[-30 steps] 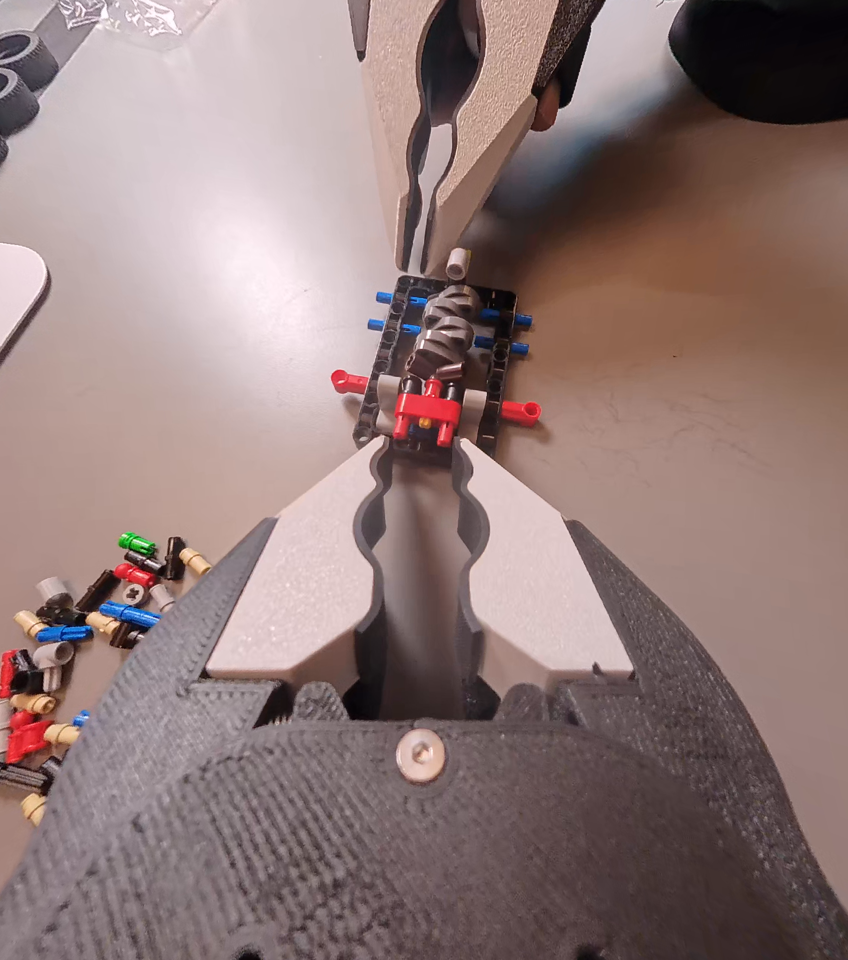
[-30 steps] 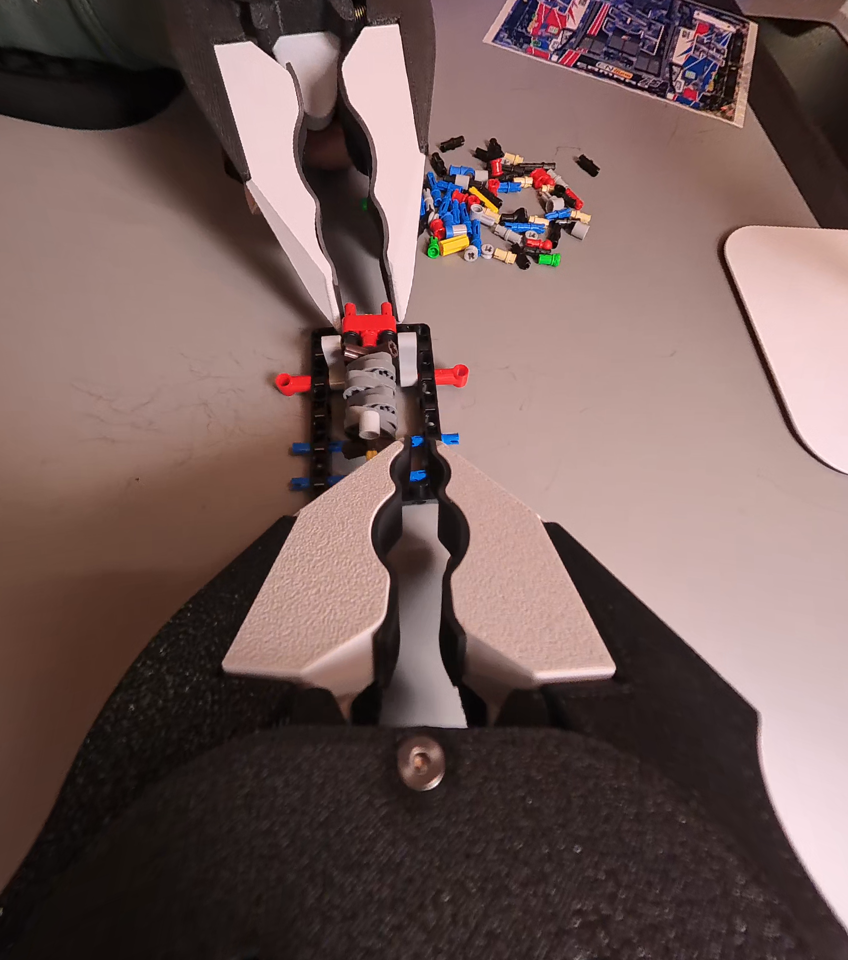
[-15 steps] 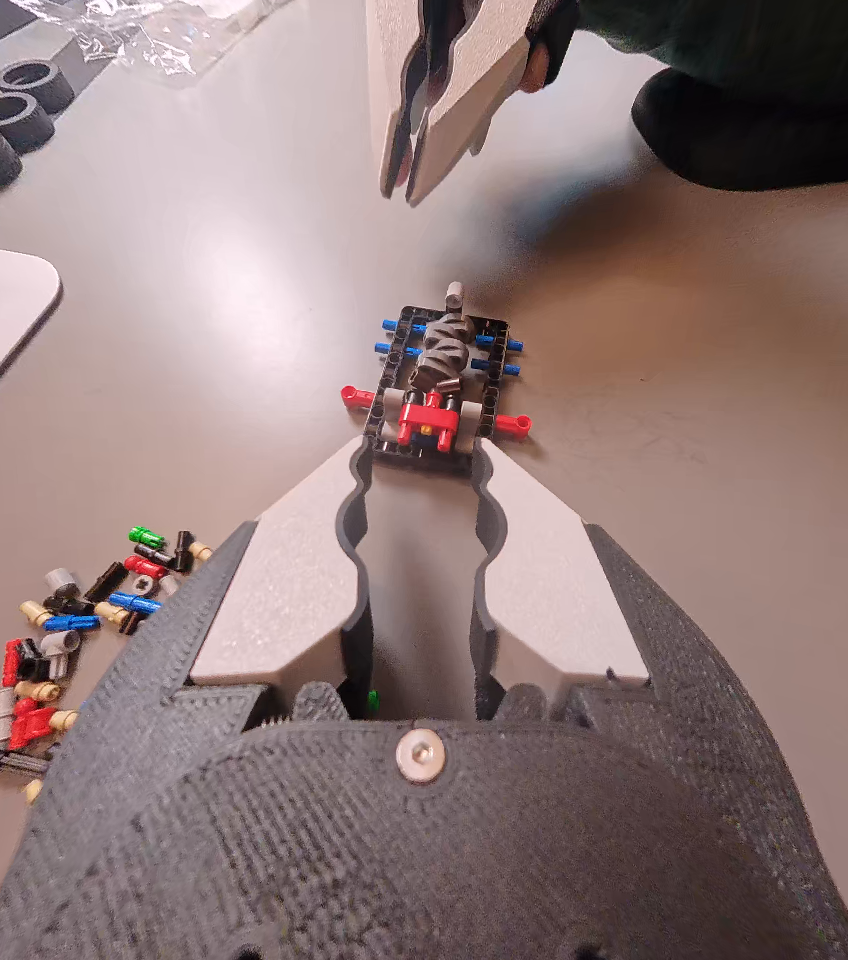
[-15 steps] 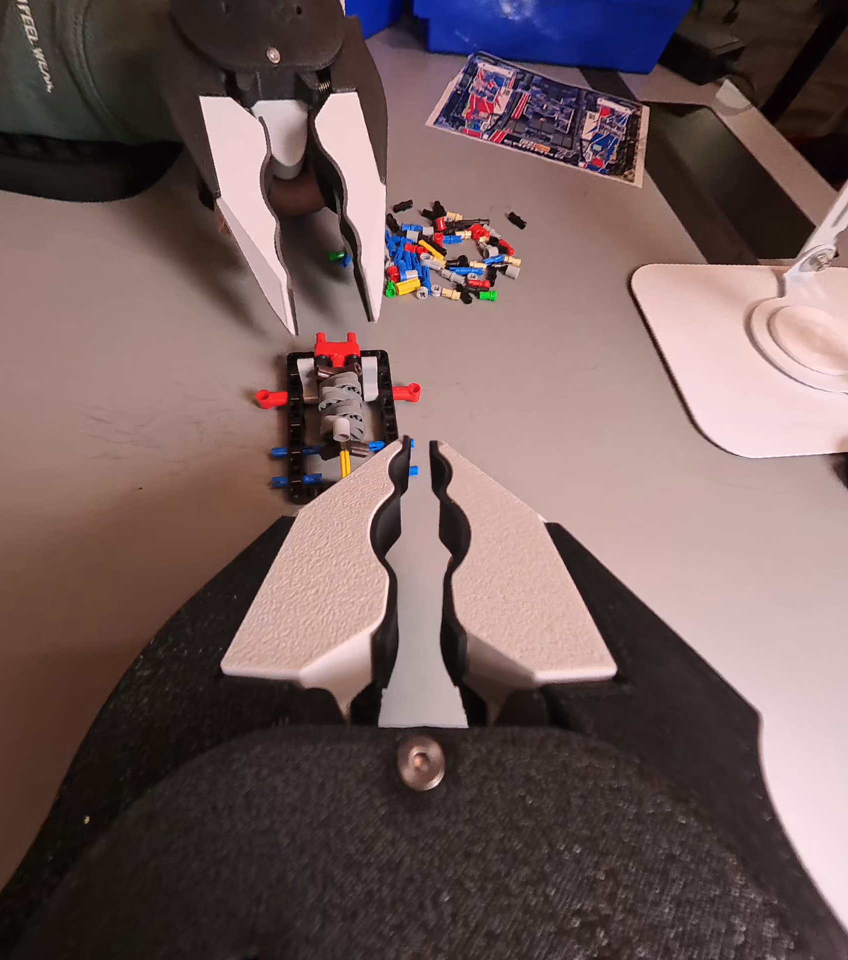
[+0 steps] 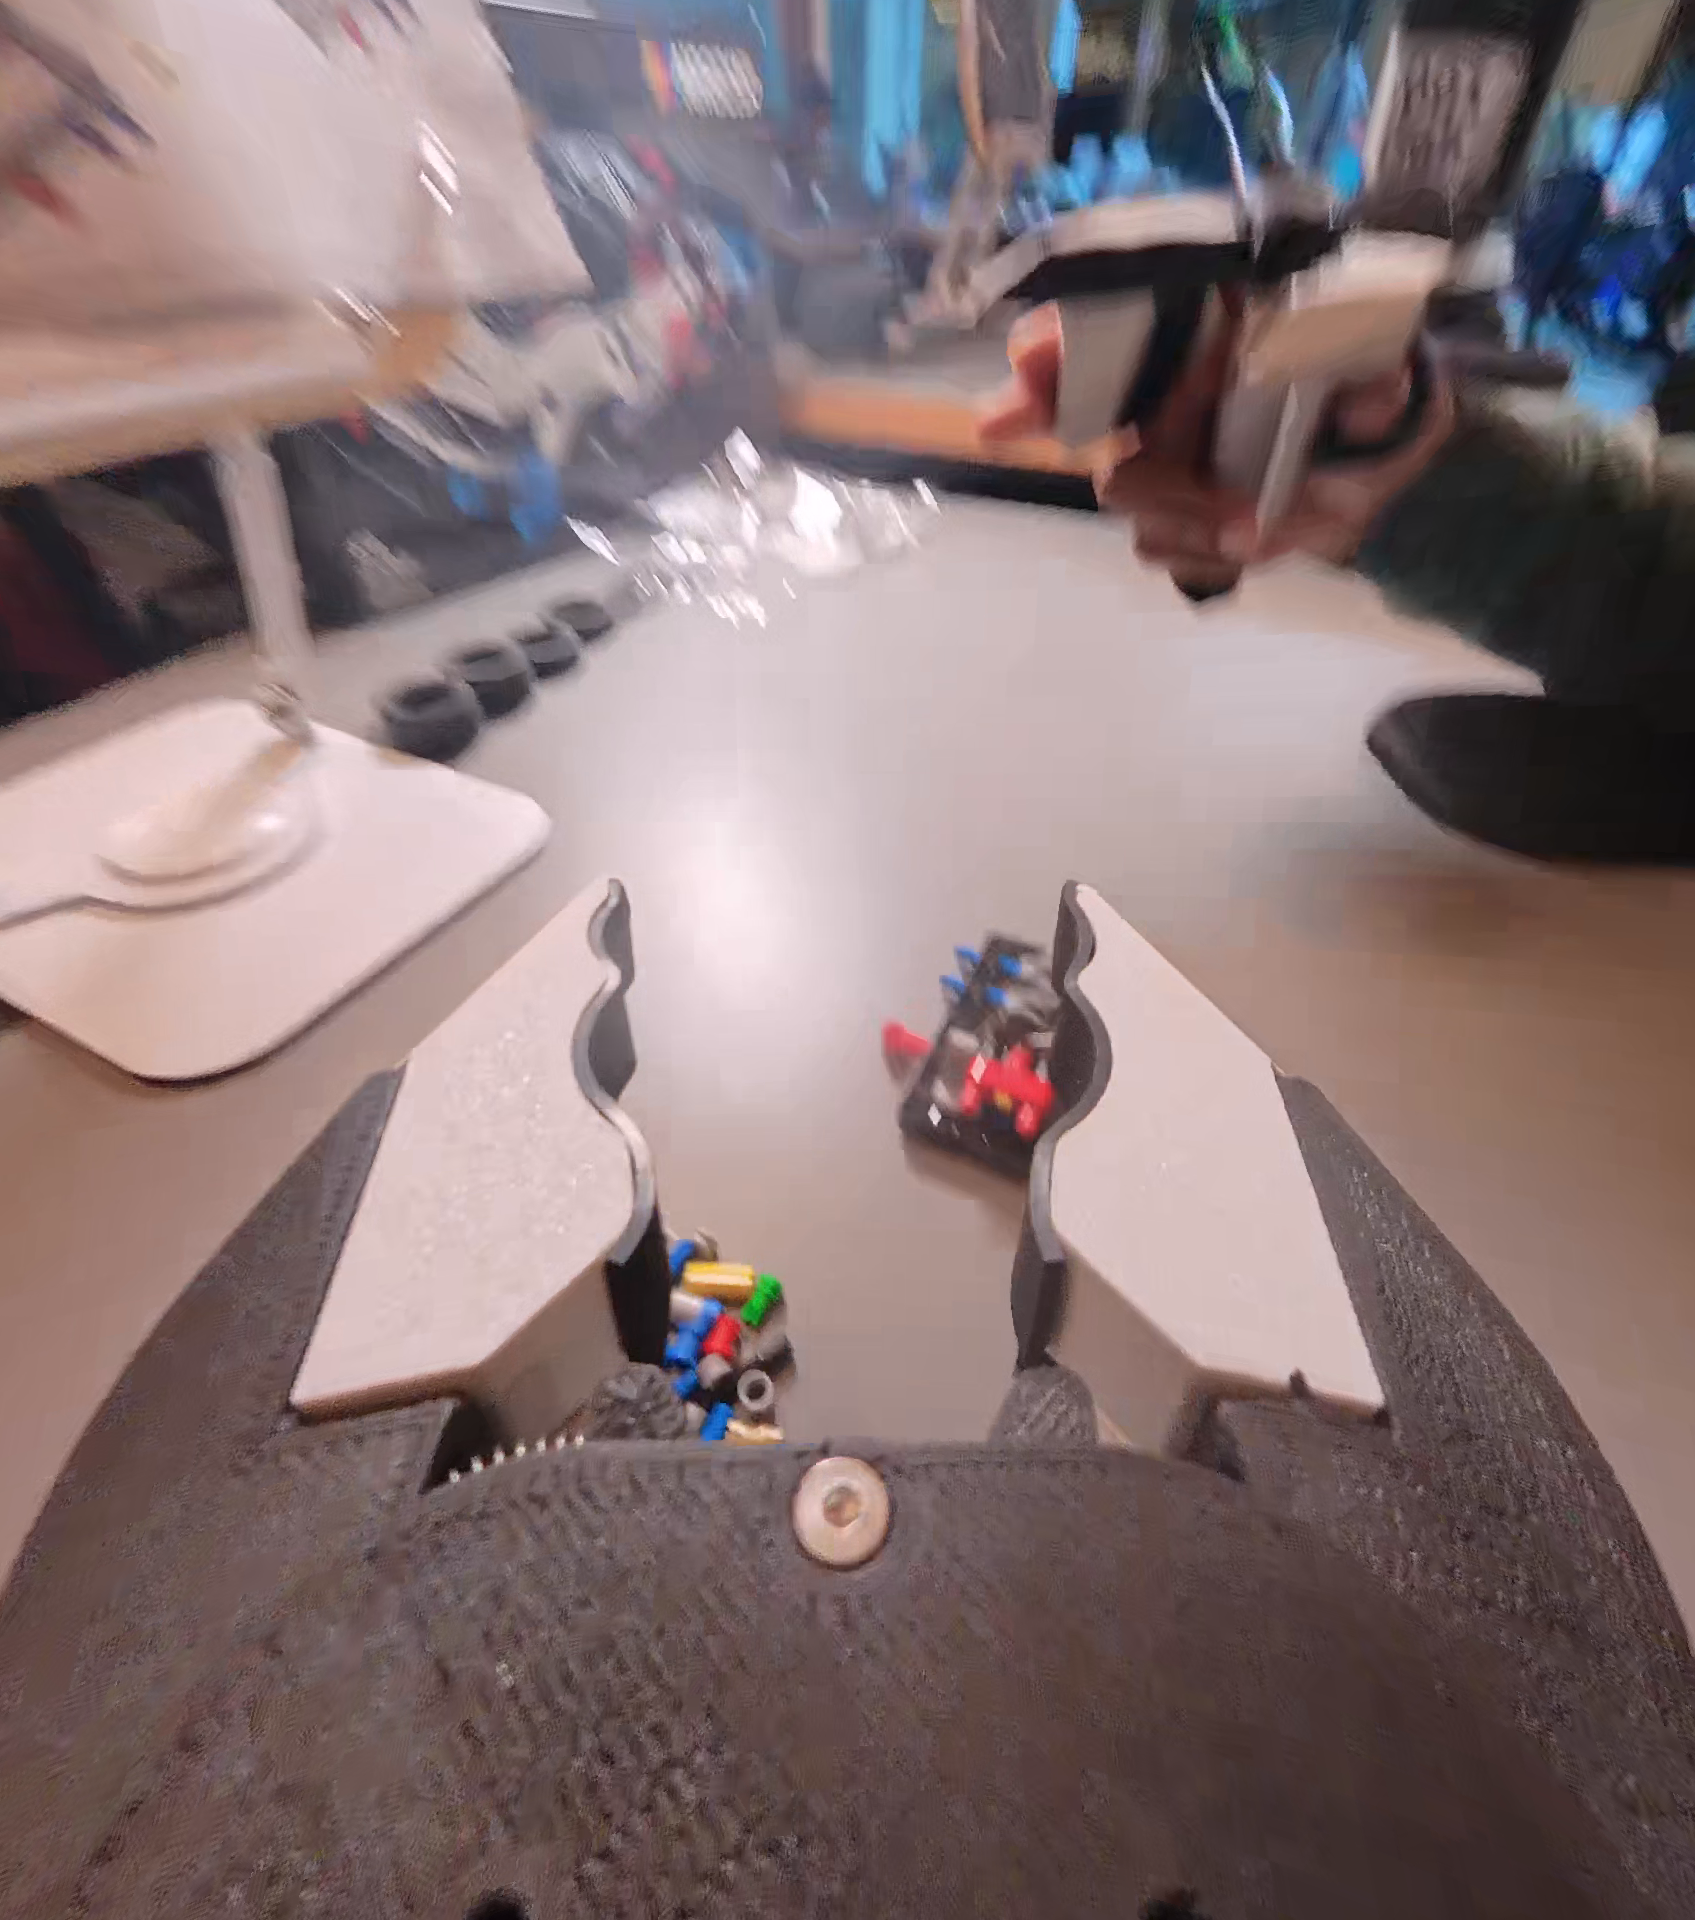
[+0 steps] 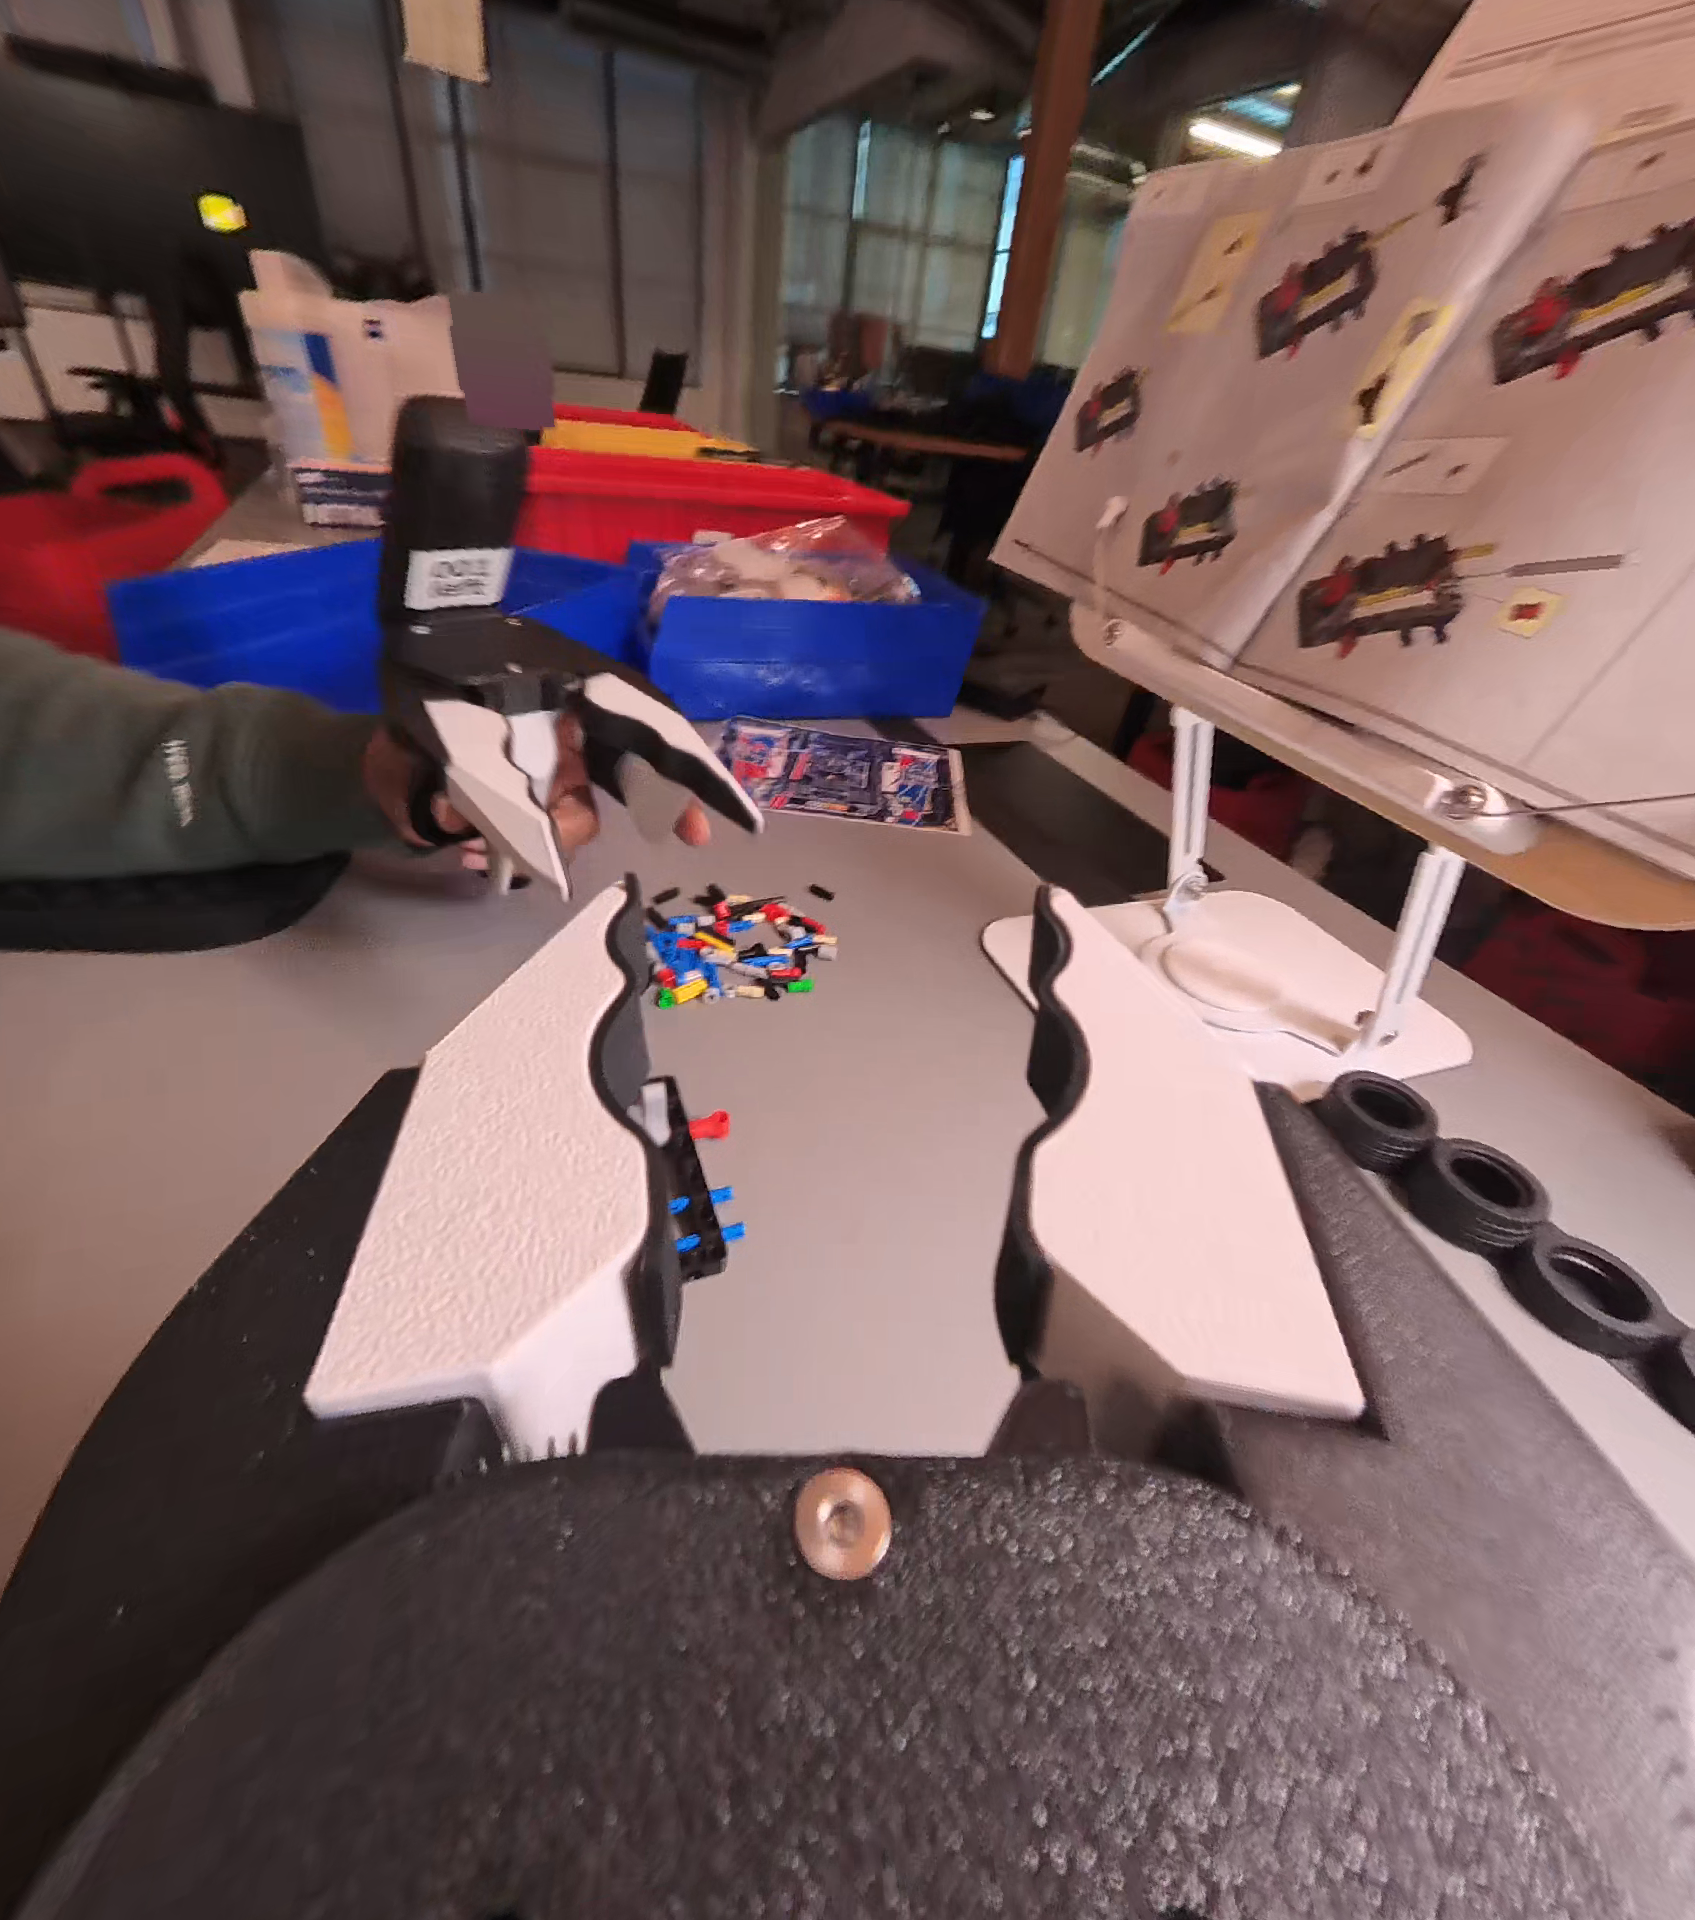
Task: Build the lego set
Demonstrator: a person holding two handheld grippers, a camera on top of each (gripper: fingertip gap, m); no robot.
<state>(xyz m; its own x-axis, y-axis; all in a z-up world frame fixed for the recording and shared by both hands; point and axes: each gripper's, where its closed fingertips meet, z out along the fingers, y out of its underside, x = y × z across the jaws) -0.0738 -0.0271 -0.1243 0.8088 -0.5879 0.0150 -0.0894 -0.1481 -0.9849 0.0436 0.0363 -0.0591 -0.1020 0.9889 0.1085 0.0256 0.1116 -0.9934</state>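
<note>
Right wrist view: the right gripper (image 6: 827,904) is being held raised above the table (image 6: 874,1299), its jaws spread wide and empty, where half a second ago they were nearly closed just beside the black frame assembly (image 6: 692,1184); the left gripper (image 6: 656,847) is likewise being shown lifted, wide apart and holding nothing, no longer bracketing the frame's red end. Both tools having been drawn back and tilted up toward the instruction booklet (image 6: 1425,416) on its white stand (image 6: 1238,977), the last fitting step is being judged finished and the next one looked up. The assembly is being left flat on the table, between the grippers and near the pile of loose pins and connectors (image 6: 739,951); its long axis is being seen running away from this camera, the blue pins nearer, the red pin farther. In the blurred left wrist view the assembly (image 5: 983,1049) is being partly hidden by a finger, its red connector nearest the left gripper (image 5: 843,904), the blue pins beyond. Four tyres (image 6: 1549,1247) are being left untouched at the table edge
</note>
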